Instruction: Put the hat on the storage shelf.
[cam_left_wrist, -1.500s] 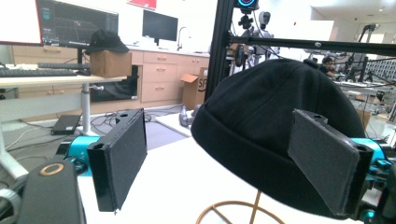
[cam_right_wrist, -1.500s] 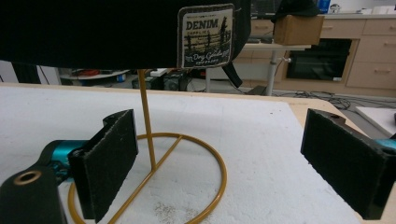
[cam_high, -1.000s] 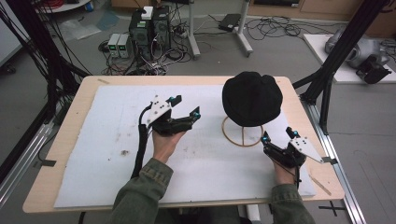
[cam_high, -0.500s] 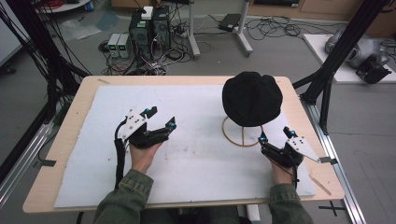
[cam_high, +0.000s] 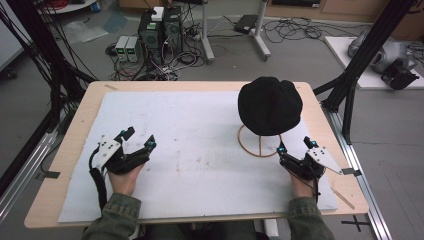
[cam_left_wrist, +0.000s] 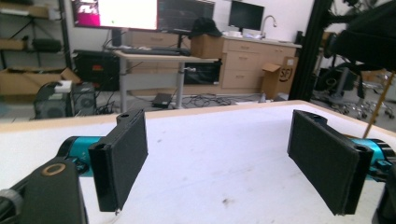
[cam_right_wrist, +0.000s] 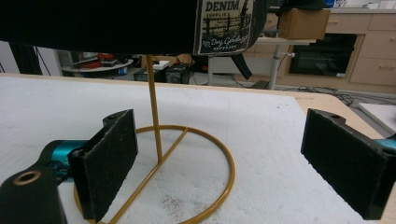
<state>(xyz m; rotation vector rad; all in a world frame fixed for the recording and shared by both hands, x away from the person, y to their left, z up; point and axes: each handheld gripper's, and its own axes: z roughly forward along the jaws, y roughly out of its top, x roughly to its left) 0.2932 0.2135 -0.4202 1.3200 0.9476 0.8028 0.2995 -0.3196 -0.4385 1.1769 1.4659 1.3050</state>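
A black cap (cam_high: 270, 105) rests on a gold wire stand (cam_high: 260, 156) at the right rear of the white mat. My right gripper (cam_high: 295, 145) lies just in front of the stand's ring, open and empty. In the right gripper view its pads (cam_right_wrist: 109, 161) frame the stand's pole (cam_right_wrist: 154, 107), with the cap (cam_right_wrist: 116, 23) and its denim label (cam_right_wrist: 224, 25) overhead. My left gripper (cam_high: 140, 136) sits on the mat's left front, open, holding nothing. The left gripper view has its pads (cam_left_wrist: 121, 156) wide apart over bare mat, the cap (cam_left_wrist: 369, 32) at far right.
A white mat (cam_high: 200, 125) covers most of the wooden table (cam_high: 85, 115). Black frame posts (cam_high: 350, 95) stand close to the table's right edge. Computers and cables (cam_high: 160, 35) sit on the floor beyond the far edge.
My left gripper has swung from mid-table to the left and toward the front edge. The right gripper has barely shifted. The cap stays on its stand.
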